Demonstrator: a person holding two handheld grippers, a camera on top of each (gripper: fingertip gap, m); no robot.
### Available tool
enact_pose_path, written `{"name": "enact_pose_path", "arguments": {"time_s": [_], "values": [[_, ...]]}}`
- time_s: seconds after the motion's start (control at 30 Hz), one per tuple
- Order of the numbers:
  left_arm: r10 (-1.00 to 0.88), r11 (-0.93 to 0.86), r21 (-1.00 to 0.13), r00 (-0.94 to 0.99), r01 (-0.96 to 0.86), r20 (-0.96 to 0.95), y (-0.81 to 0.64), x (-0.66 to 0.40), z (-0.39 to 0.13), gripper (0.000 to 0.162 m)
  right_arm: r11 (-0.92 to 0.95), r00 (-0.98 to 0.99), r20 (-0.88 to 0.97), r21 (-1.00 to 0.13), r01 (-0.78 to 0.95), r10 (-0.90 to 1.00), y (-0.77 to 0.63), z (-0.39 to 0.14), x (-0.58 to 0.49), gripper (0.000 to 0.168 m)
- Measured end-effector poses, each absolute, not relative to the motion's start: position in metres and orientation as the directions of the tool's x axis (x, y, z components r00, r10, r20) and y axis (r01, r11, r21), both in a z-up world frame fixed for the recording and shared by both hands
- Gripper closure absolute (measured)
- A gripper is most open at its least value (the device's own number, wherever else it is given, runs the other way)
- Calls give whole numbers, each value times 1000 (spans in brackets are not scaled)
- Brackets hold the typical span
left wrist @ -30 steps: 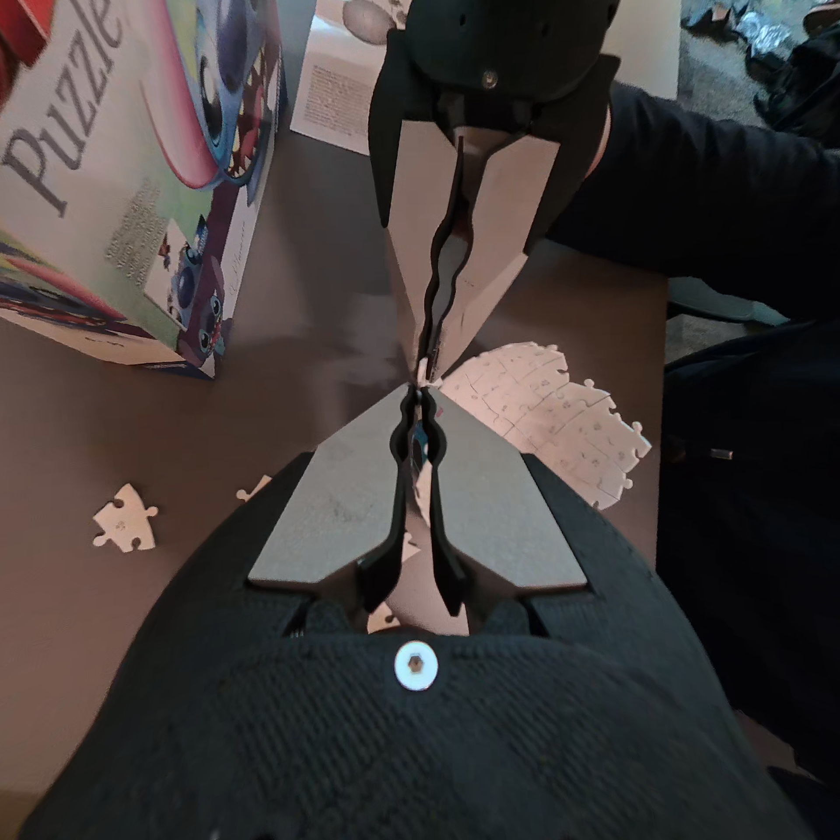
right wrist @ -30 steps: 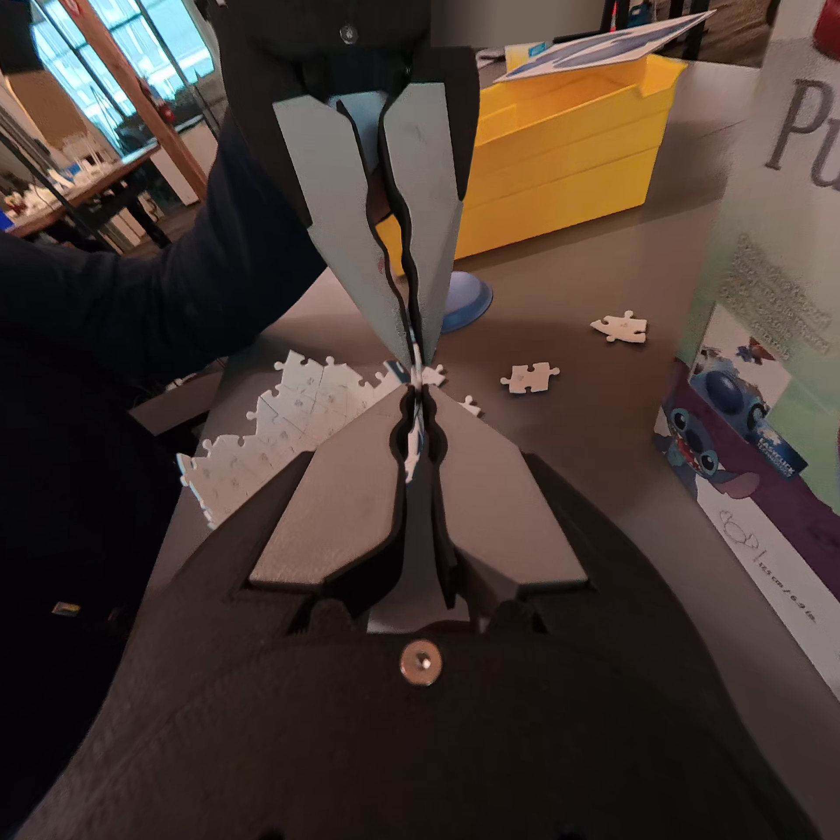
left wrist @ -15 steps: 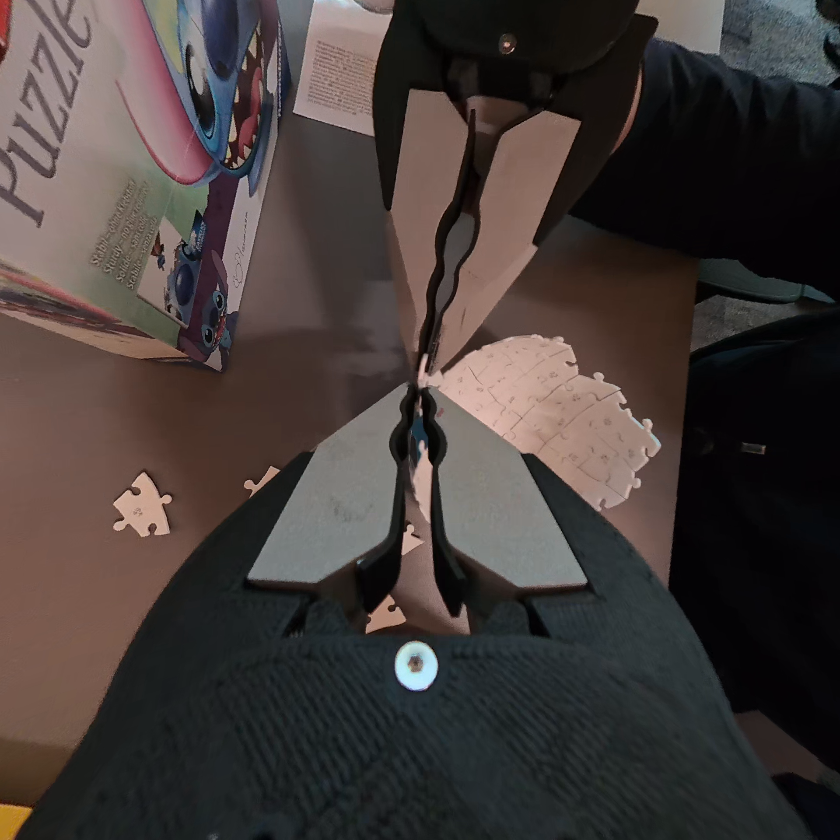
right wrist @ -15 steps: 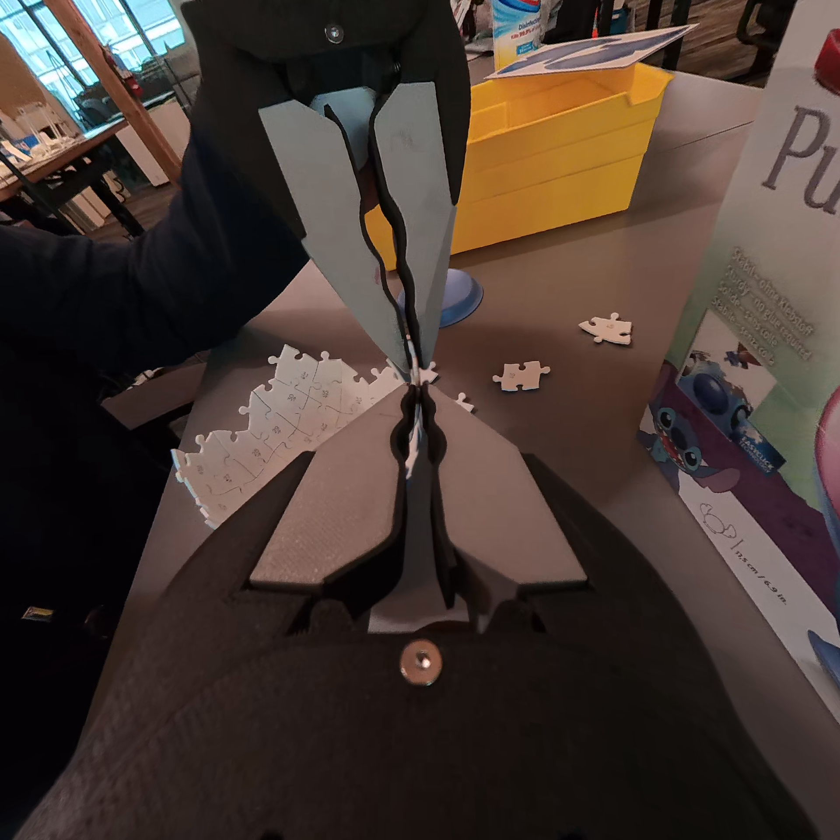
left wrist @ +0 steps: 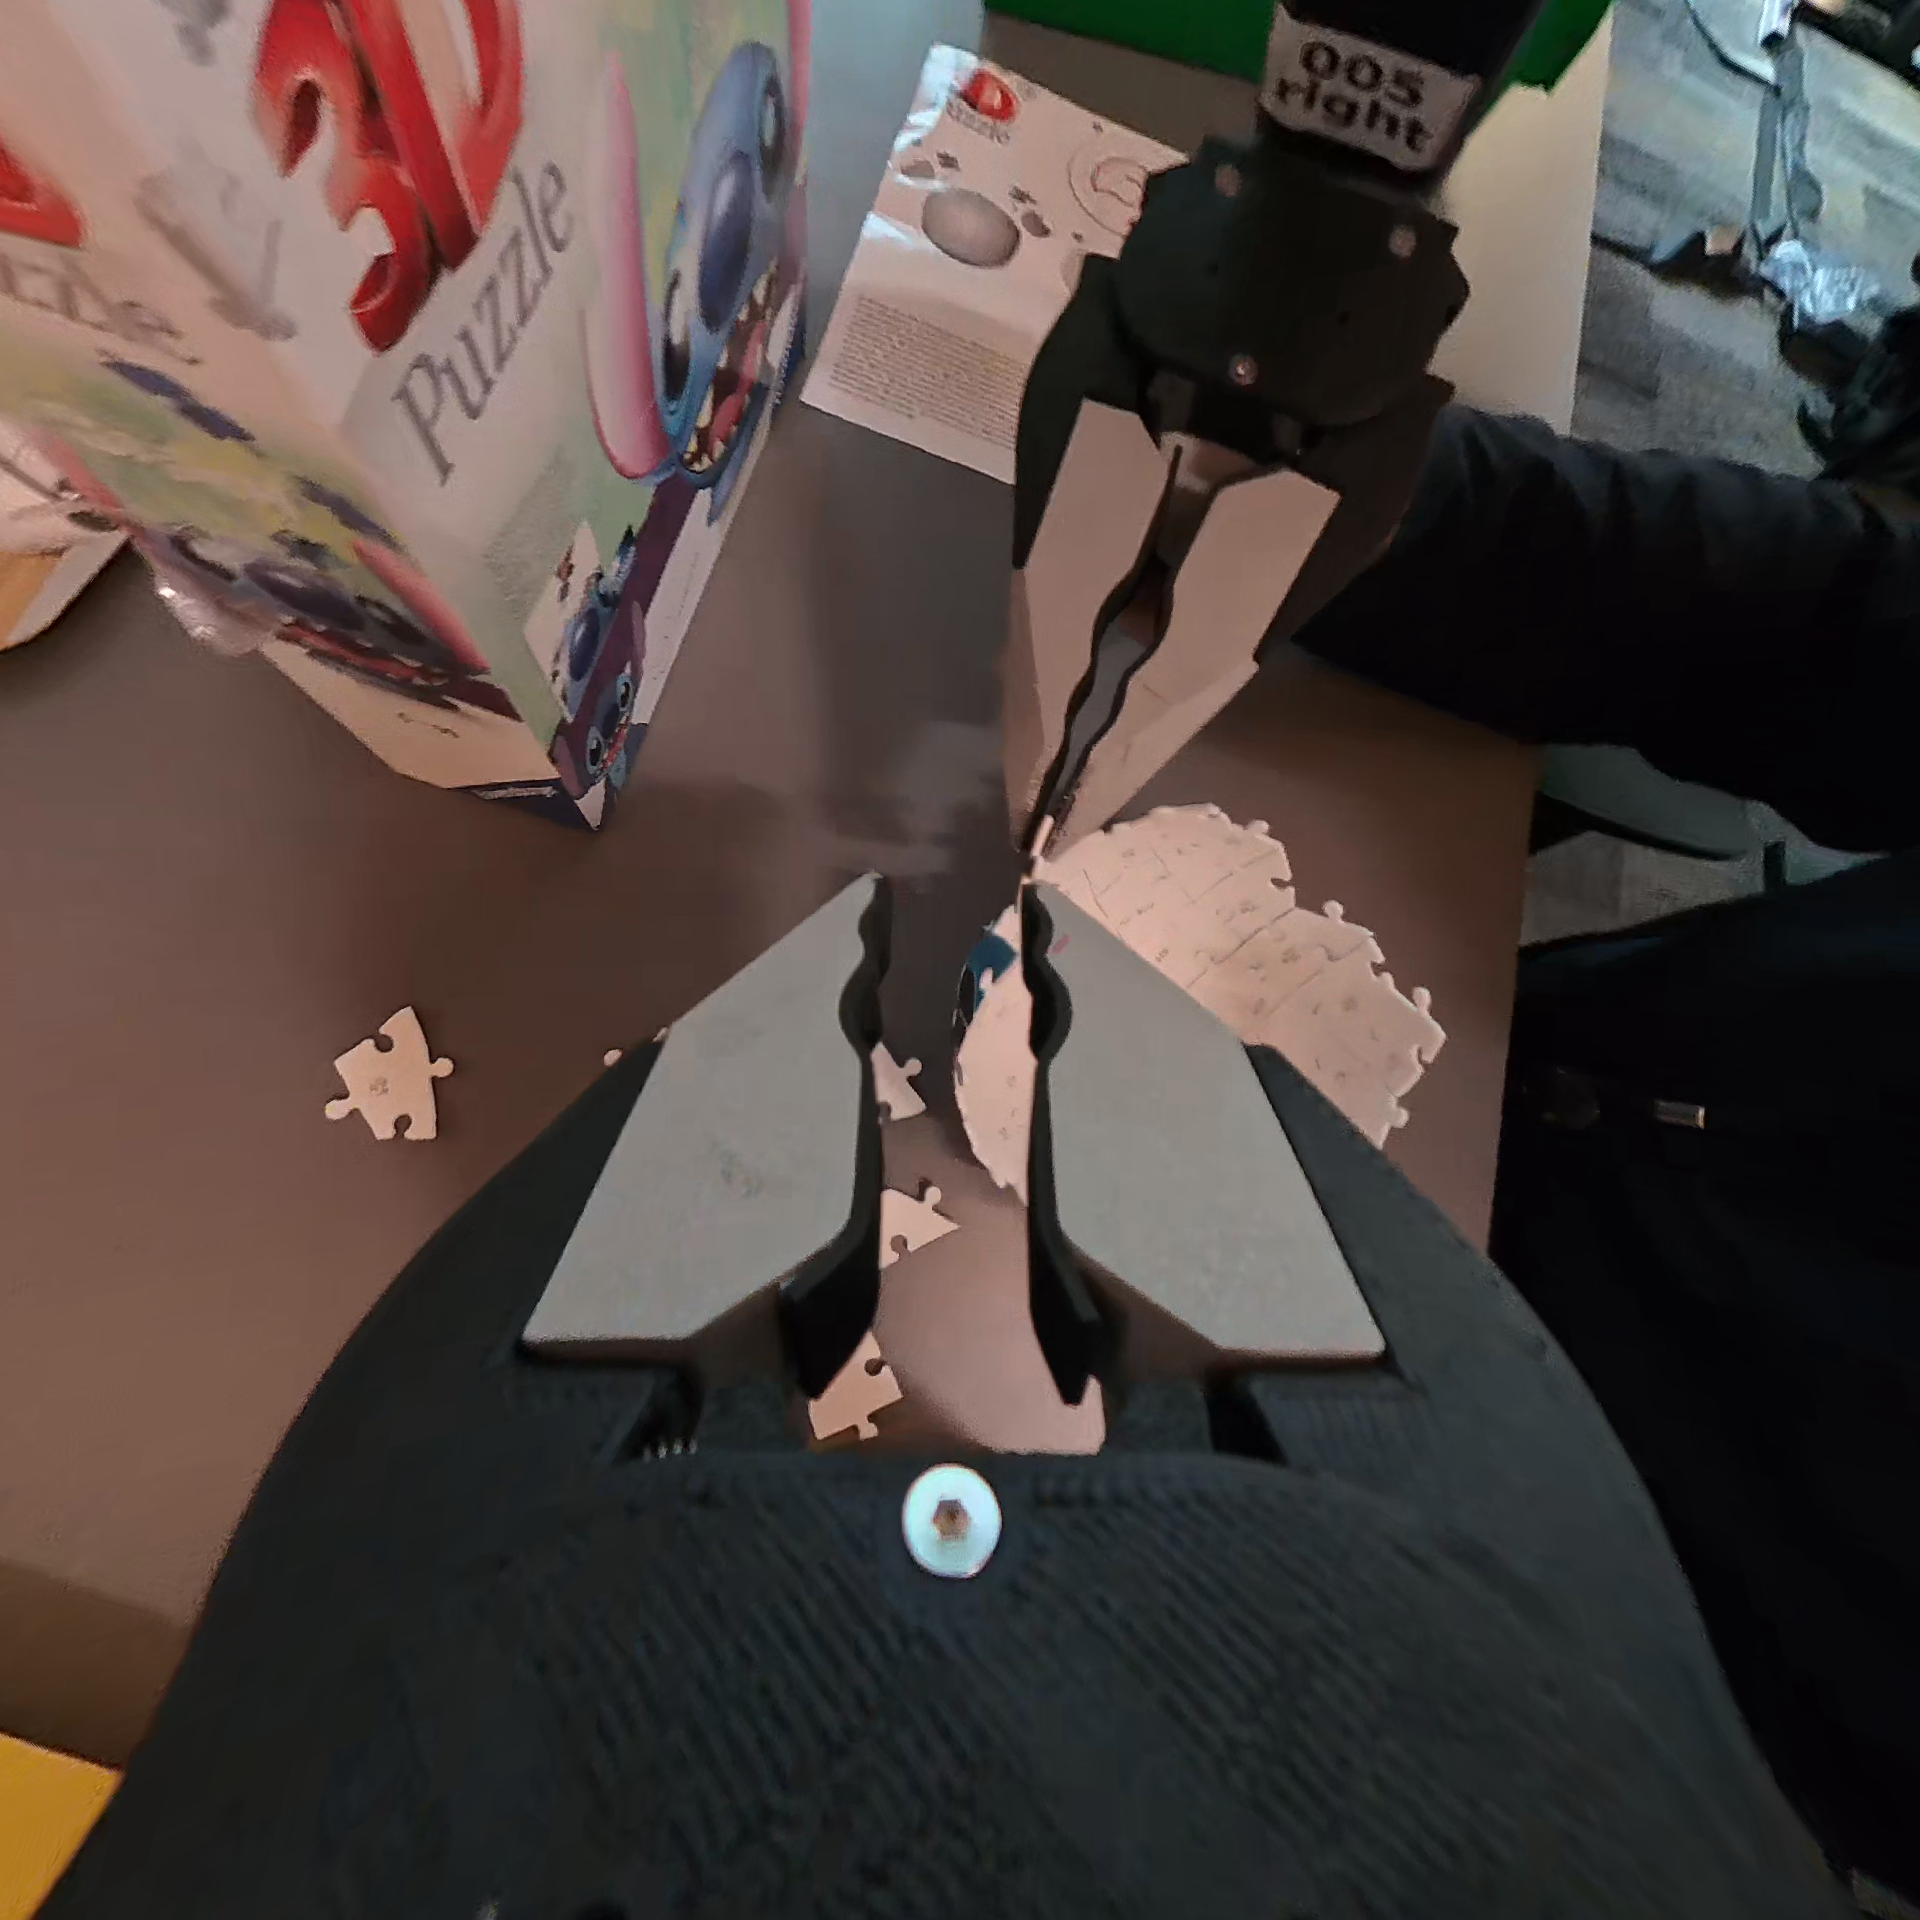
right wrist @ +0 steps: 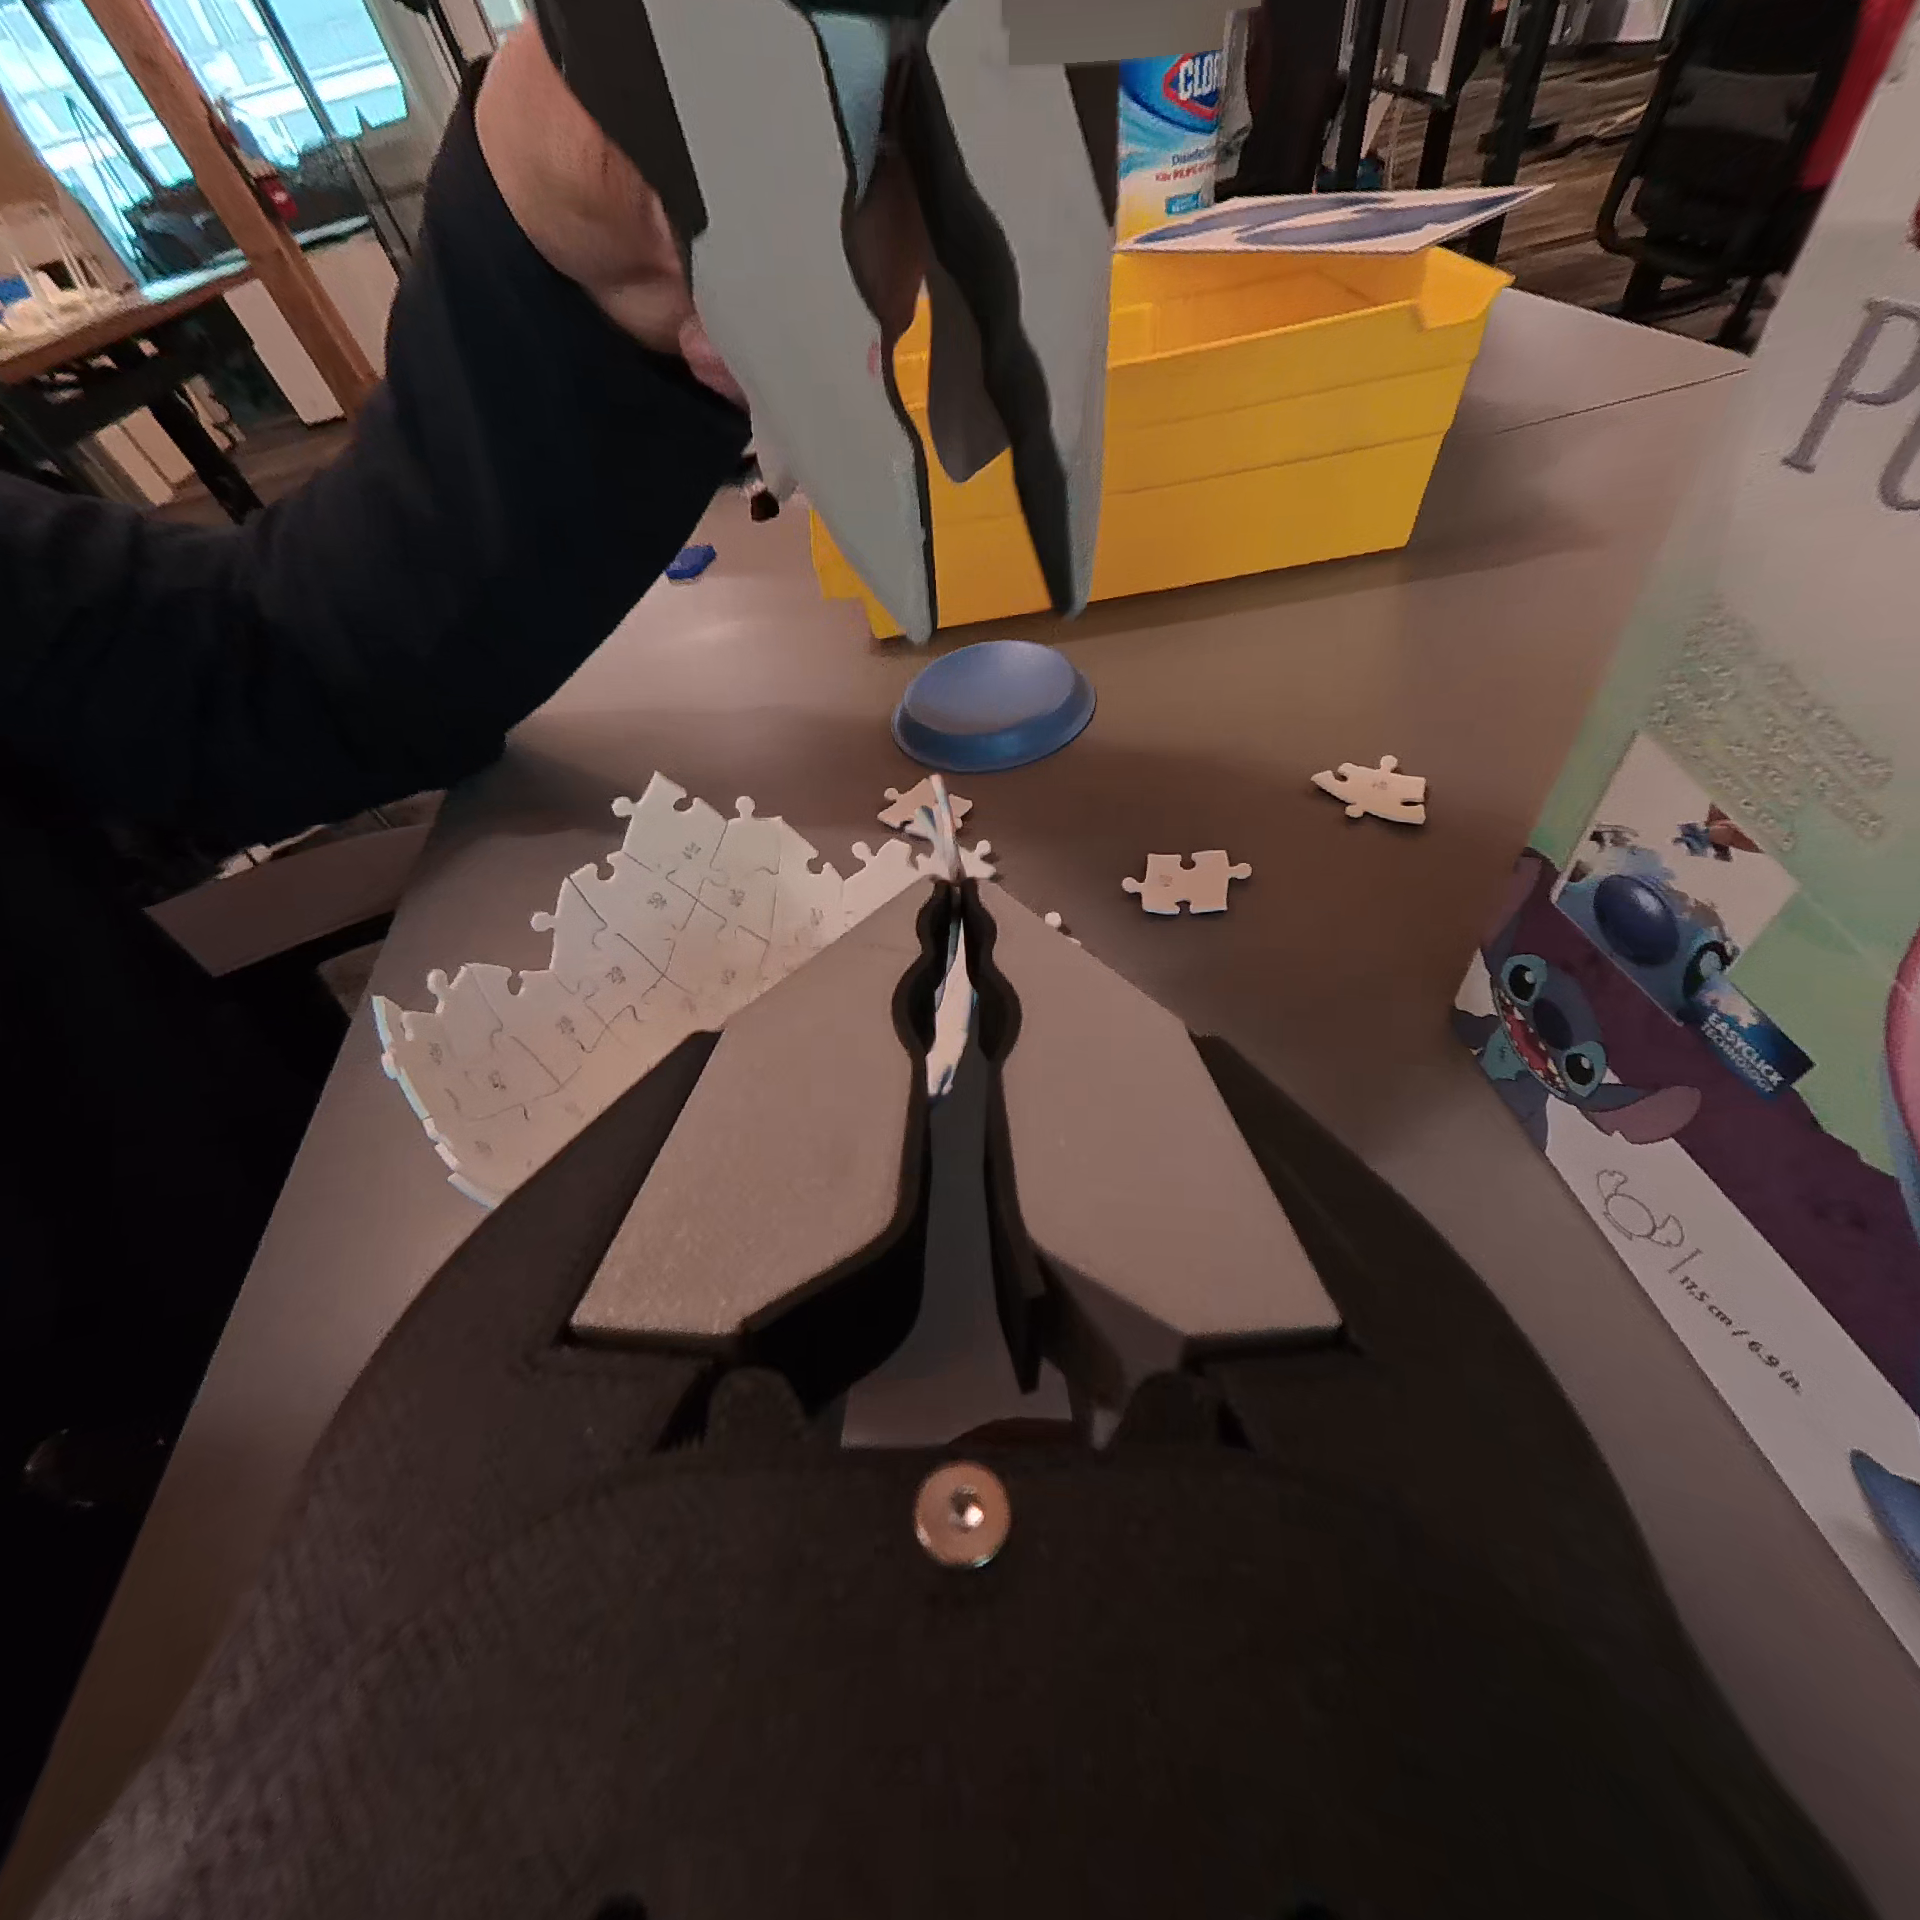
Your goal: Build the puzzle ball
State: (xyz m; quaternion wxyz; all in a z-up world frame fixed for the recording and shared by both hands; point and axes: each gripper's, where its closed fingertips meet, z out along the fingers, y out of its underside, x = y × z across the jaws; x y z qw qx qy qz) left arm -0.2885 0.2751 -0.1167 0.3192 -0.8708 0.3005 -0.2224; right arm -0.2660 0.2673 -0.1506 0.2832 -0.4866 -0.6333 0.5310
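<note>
Fingers of my left gripper (left wrist: 954, 894) stand parted in the left wrist view, a clear gap of table (left wrist: 312, 883) between them, gripping nothing. The curved shell of joined puzzle pieces (left wrist: 1247, 966) lies just past the inner edge of one finger; I cannot tell whether that finger touches it. Beyond the shell, my right gripper (left wrist: 1044, 821) points down at its far rim, fingertips pinched onto the edge there. Loose pieces lie on the table on the other side of the shell: one (left wrist: 390, 1081) well off, two (left wrist: 909, 1226) under the gap between my fingers, and another (left wrist: 857, 1397) close to the gripper body. The printed puzzle box (left wrist: 436, 416) stands farther from the shell on that same side, and a paper leaflet (left wrist: 966, 281) lies beyond it, behind the right gripper.

From the right wrist view, my right gripper (right wrist: 958, 899) is clenched on the shell's rim (right wrist: 951, 831), a thin edge of piece showing between the tips. The rest of the shell (right wrist: 623, 987) fans out to one side, white backs up. Past the shell sits a blue round stand (right wrist: 992, 707), and over it hangs my left gripper (right wrist: 992, 613), fingers apart and empty. A yellow bin (right wrist: 1247, 436) stands behind the stand. Two loose pieces (right wrist: 1184, 883) and (right wrist: 1371, 790) lie between the shell and the puzzle box (right wrist: 1714, 935).
</note>
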Motion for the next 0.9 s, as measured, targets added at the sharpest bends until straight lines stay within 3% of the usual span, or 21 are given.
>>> {"name": "enact_pose_path", "arguments": {"time_s": [0.27,0.4,0.9], "values": [[-612,-618,-755,737,-221,286,272,-295,-122,126,12,-363,-95,-959,283,927,265,-149,-264,168],[-616,-672,-704,700,-228,362,264,-290,-143,117,31,-377,-68,-968,250,924,262,-147,-264,168],[-677,-627,-682,696,-376,239,260,-285,-163,130,97,-382,-3,-966,242,924,261,-157,-269,168]]}}
